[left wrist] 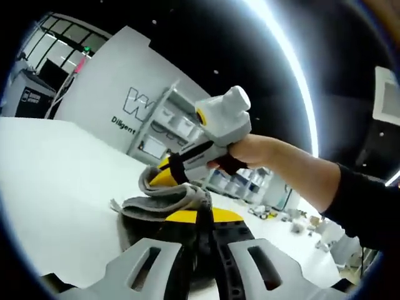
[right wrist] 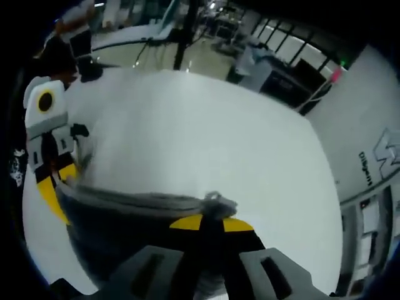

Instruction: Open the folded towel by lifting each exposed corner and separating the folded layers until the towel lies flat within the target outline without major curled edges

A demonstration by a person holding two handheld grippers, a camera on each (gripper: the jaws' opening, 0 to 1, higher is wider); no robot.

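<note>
**Both grippers pinching the towel edge, lifted off the table**

My left gripper point(left wrist: 201, 219) is closed on the grey towel point(left wrist: 165, 200); the yellow-tipped jaws meet with cloth bunched between them. I'm pinching at an edge so the fold can peel away instead of dragging the whole bundle.

My right gripper point(right wrist: 211, 226) is also clamped on the towel point(right wrist: 137, 219), jaws together on a small tuft of edge. From there the cloth stretches as a taut band across to the left gripper point(right wrist: 53, 169), seen at the left of the right gripper view. Judging by that, I hold two points of one edge apart to spread the layers.

In the left gripper view the right gripper point(left wrist: 187, 156) comes in from the right, my hand point(left wrist: 253, 153) around its handle, its yellow jaws down in the towel just past mine.

The towel hangs between the grippers above the white table point(left wrist: 56, 181), partly folded and curled. I can't make out a target outline. Task looks early to mid: layers not yet separated, nothing flat. Risk: a thin pinch slipping out.
</note>
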